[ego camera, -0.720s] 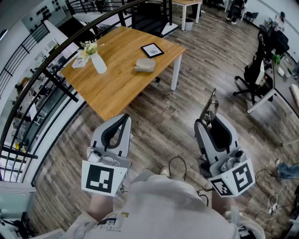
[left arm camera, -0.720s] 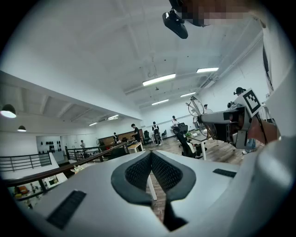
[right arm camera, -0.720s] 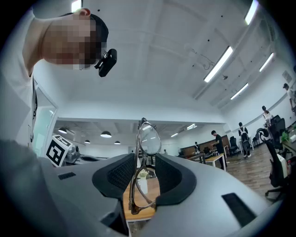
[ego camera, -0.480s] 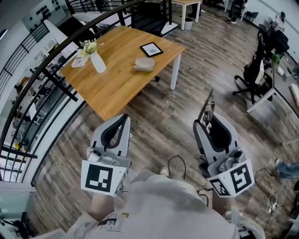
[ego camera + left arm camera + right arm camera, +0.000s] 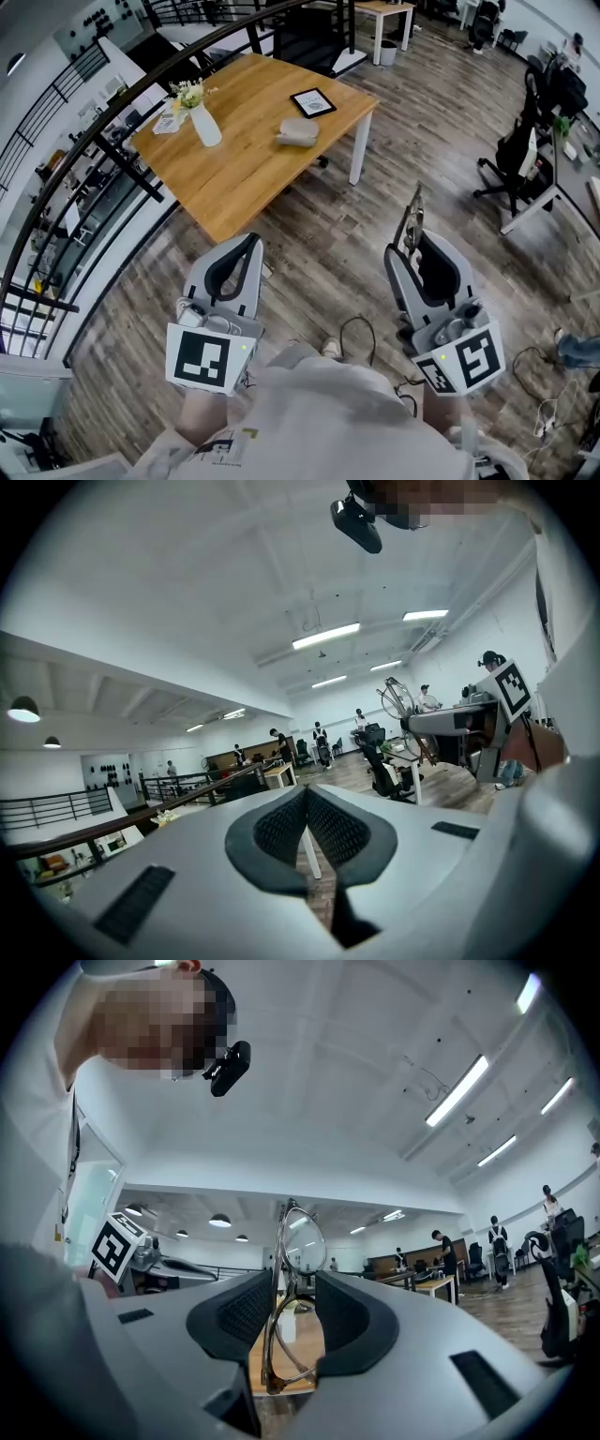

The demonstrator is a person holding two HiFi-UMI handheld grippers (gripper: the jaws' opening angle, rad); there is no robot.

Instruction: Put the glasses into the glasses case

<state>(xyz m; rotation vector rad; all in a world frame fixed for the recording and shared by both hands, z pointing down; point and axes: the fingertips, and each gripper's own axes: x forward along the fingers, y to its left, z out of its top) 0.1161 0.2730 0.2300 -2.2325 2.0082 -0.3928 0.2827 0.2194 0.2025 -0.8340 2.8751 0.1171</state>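
The right gripper [image 5: 289, 1309] has its fingers [image 5: 234, 1314] clamped on the folded glasses [image 5: 302, 1239]. They stand on edge between the pads with one lens poking above the tips, probably so the frame is carried by its flat sides and the lenses stay clear. The glasses case [image 5: 298, 132] lies shut, as far as I can tell, near the upper middle of the head view on the wooden worktop [image 5: 244, 164], well apart from both grippers. The left gripper [image 5: 307, 819], at lower left in that view, has its fingers pressed together on nothing, likely kept free to open the case.
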